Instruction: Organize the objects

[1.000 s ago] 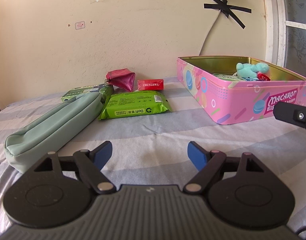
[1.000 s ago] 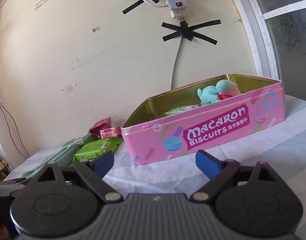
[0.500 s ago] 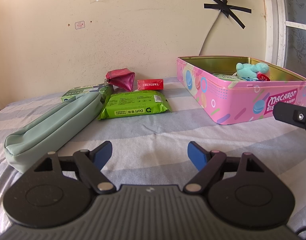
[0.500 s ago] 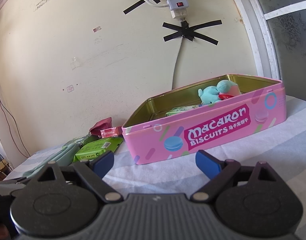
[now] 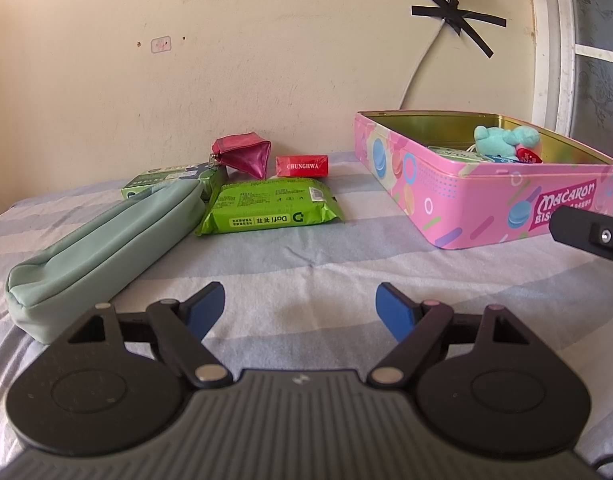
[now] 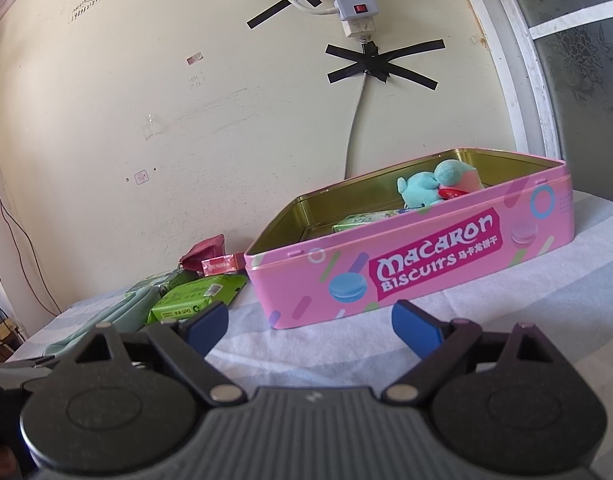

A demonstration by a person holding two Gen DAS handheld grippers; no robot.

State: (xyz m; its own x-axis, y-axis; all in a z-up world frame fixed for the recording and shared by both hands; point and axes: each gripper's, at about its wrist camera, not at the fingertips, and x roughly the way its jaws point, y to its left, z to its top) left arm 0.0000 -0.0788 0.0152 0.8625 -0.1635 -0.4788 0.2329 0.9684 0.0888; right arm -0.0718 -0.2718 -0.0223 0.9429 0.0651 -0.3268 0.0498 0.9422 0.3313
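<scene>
A pink macaron biscuit tin (image 5: 482, 196) (image 6: 426, 264) stands lidless on the striped bed, with a teal plush toy (image 5: 502, 140) (image 6: 430, 188) and a green packet (image 6: 362, 220) inside. To its left lie a green wipes pack (image 5: 266, 208) (image 6: 194, 300), a red Chunghwa box (image 5: 302, 166) (image 6: 222, 265), a magenta coin pouch (image 5: 242, 154) (image 6: 204, 252), a green box (image 5: 166, 180) and a mint pencil case (image 5: 102, 248) (image 6: 106, 320). My left gripper (image 5: 300, 308) hovers open and empty short of these items. My right gripper (image 6: 310, 324) is open and empty just before the tin's front wall.
The bed sheet (image 5: 306, 264) is striped blue and white and runs up to a cream wall. A power strip (image 6: 352, 0) and cable hang taped on the wall above the tin. A window frame (image 5: 550, 60) rises at the right. One finger of the right gripper pokes into the left wrist view at the right edge.
</scene>
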